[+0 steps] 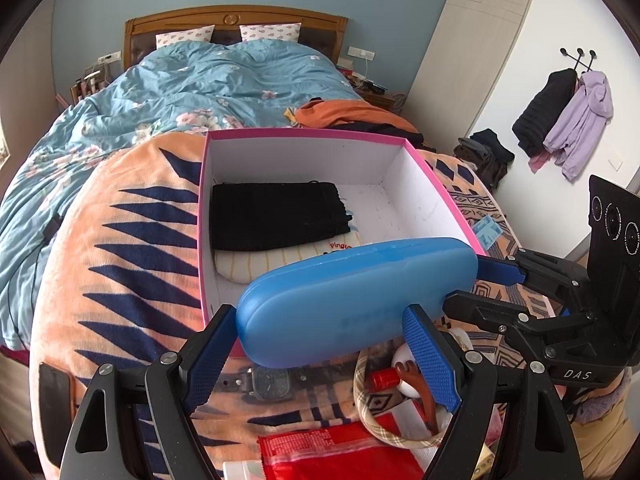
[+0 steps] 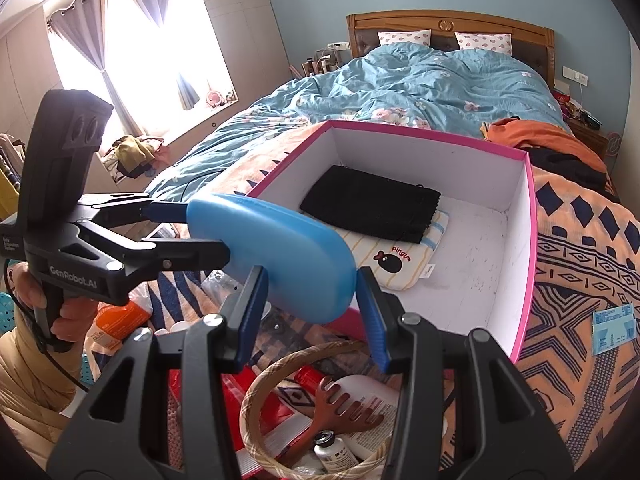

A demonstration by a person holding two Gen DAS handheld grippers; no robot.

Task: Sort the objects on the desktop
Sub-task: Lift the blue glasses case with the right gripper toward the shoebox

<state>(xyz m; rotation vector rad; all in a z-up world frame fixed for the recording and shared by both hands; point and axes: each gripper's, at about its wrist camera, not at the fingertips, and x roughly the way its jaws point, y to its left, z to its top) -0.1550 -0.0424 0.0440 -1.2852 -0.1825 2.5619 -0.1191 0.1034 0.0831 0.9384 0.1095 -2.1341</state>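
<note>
From the left wrist view, the step in hand is judged to be the carrying of the blue glasses case [image 1: 356, 300] to the pink-rimmed box [image 1: 304, 133], with both claws engaged on it at once. The case is held just ahead of the left gripper [image 1: 320, 360], lying crosswise between its blue pads [image 1: 430, 364], above the near wall of the box. The left jaws are seen spread fairly wide, about the width of the case's end, and the pads appear to be touching or all but touching its near end; whether they press firmly cannot be told. To the right of this claw, the right gripper [image 1: 496, 280] is seen closed on the case's far end. Ahead and lower, inside the box, a black pouch [image 1: 276, 216] lies on a striped cloth [image 1: 280, 258]. Below the claw, a wristwatch [image 1: 268, 382] and a plaid hoop [image 1: 372, 412] lie on the orange blanket [image 1: 132, 248].

From the right wrist view, the case [image 2: 276, 256] is seen directly ahead of the right gripper [image 2: 310, 316], its rounded end set between the pads [image 2: 372, 320], which are open moderately and seated against its sides. To the left, the left gripper [image 2: 188, 232] is seen clamped on the case's other end. The box [image 2: 528, 248] lies ahead and to the right.

The next move is judged to call for a forward carry over the near wall, a lowering onto the bare floor beside the pouch, and a release by both claws together.
</note>
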